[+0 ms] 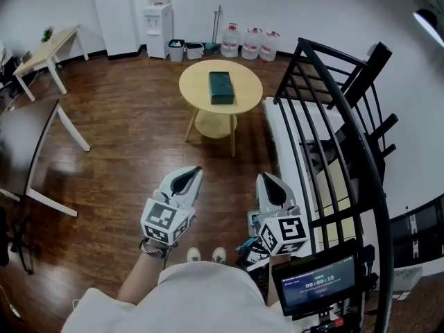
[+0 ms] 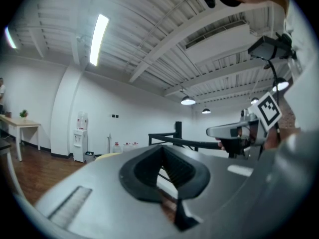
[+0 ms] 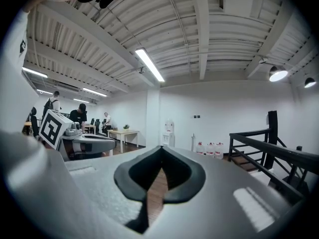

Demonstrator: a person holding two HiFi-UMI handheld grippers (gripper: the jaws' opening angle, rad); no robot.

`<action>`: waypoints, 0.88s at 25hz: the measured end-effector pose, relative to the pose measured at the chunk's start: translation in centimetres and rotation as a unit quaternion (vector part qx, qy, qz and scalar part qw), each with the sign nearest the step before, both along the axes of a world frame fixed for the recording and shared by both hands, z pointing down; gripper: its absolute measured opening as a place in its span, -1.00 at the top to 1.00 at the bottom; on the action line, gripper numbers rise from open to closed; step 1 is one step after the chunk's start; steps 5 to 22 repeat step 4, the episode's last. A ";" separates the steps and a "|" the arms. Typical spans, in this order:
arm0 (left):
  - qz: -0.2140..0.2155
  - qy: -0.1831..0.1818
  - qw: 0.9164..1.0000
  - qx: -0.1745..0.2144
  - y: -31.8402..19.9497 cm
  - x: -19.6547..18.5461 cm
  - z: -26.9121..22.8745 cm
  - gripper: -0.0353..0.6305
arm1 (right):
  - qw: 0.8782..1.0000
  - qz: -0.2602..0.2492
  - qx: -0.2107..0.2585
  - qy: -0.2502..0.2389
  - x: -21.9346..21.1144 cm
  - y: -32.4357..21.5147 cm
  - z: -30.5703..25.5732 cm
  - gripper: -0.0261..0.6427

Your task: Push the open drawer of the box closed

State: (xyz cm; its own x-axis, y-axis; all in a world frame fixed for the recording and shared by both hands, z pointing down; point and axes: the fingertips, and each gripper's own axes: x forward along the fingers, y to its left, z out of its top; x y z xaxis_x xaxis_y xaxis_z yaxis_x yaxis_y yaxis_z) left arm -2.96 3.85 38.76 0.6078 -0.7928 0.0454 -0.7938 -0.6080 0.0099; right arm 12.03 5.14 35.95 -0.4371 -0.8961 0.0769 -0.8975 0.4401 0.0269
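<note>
From the head camera we look steeply down at the floor [image 1: 125, 116], with the left gripper [image 1: 187, 177] and right gripper [image 1: 268, 183] close below us and the round table [image 1: 198, 82] farther ahead. Each gripper camera sits right behind its own jaws and looks across the room, tipped up toward the ceiling [image 2: 149, 34]. All three views share the water cooler [image 1: 159, 19] and the black railing [image 1: 333, 116].

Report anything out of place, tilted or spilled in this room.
Nothing stands out. The dark green box lies flat on the round table, nothing spilled around it; whether its drawer is open cannot be told from here. The left hand-held gripper and right hand-held gripper are shut and empty.
</note>
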 end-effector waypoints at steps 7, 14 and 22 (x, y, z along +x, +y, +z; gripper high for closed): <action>0.004 -0.003 1.000 0.000 0.2 0.4 0.1 0.87 | 1.000 -0.001 -0.001 0.004 0.0 0.1 0.1 0.92; 0.004 -0.003 1.000 0.000 0.2 0.4 0.1 0.87 | 1.000 -0.001 -0.001 0.004 0.0 0.1 0.1 0.92; 0.004 -0.003 1.000 0.000 0.2 0.4 0.1 0.87 | 1.000 -0.001 -0.001 0.004 0.0 0.1 0.1 0.92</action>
